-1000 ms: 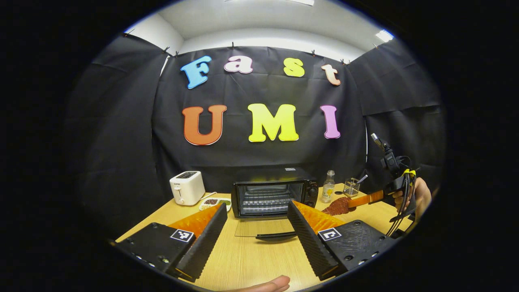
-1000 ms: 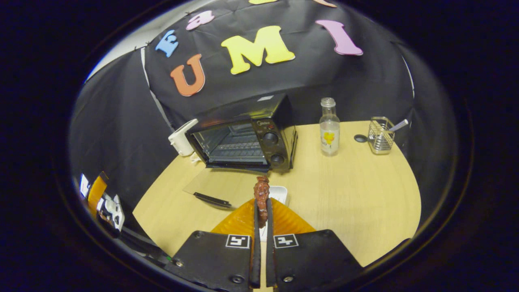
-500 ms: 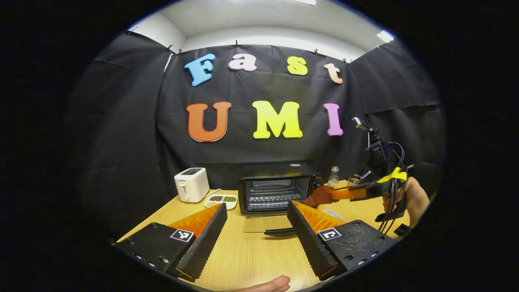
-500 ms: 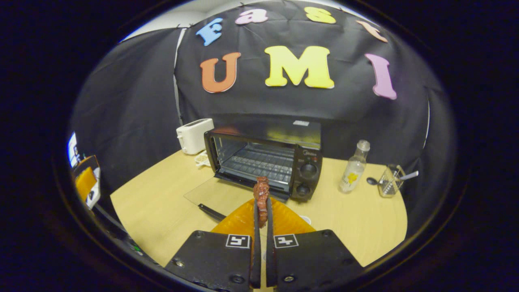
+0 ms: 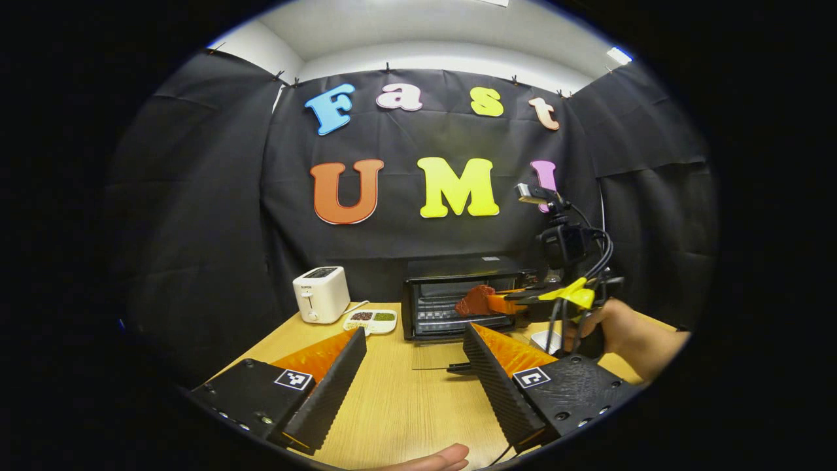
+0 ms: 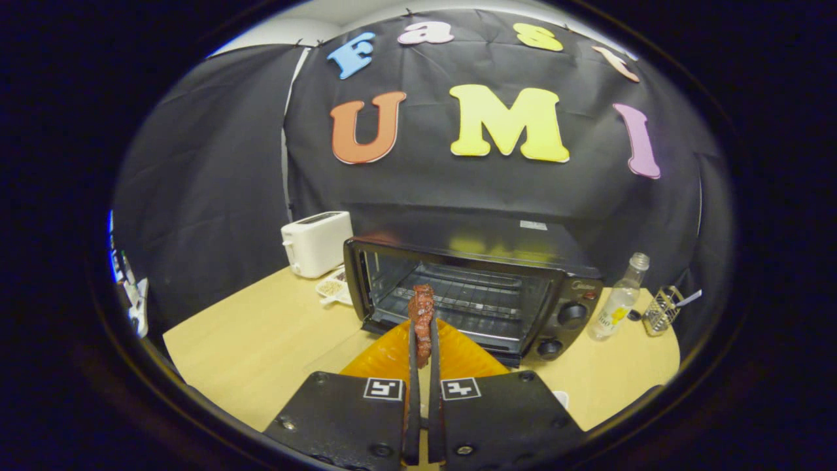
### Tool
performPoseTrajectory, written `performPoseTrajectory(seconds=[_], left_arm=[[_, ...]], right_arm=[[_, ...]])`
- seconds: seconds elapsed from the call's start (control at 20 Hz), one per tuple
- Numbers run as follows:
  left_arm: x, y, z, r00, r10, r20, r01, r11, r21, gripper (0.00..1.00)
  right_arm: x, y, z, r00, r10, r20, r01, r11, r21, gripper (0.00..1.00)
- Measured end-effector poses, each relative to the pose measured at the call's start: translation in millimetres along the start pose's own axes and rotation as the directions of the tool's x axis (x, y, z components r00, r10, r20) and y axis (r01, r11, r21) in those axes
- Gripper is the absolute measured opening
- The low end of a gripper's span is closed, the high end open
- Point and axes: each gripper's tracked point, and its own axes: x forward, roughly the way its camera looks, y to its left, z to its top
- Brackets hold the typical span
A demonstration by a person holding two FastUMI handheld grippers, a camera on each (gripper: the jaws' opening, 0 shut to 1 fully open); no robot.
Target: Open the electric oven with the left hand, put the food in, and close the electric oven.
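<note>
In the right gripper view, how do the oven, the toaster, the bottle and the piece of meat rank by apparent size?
1. Electric oven, clearly largest.
2. White toaster.
3. Piece of meat and glass bottle: they look alike, and the meat, held in the right tongs, is nearer the camera, so I leave them unranked.

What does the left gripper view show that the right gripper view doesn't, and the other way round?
Left gripper view: a hand carrying the right hand-held gripper, side-on, and the open left hand-held gripper. Right gripper view: knobs, a bottle, a wire basket. Both: the open oven, the toaster, the meat.
</note>
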Motion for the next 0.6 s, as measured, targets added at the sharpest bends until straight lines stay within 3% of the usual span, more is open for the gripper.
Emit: performPoseTrajectory(seconds=[0.15,0.3,0.45,0.6], left_arm=[[1.4,6.6,-2.9,1.000,0.017,-0.007,-0.017,1.000,-0.011,0.96],[0.4,11.8,-3.1,0.999,0.030,-0.012,-0.030,1.000,-0.006,0.95],[-0.1,15.4,-6.8,0.999,0.043,-0.017,-0.043,0.999,-0.001,0.95],[2.4,14.9,-17.7,0.998,0.045,-0.038,-0.045,0.999,-0.006,0.96]], right_arm=[[32.0,-7.0,5.2,0.999,-0.033,0.033,0.030,0.994,0.108,0.08],[62.9,-14.4,8.1,0.999,-0.034,0.041,0.022,0.961,0.277,0.08],[89.4,-27.1,15.6,0.998,-0.024,0.058,-0.004,0.898,0.441,0.08],[109.1,-31.3,17.0,0.998,0.015,0.054,-0.044,0.800,0.599,0.09]])
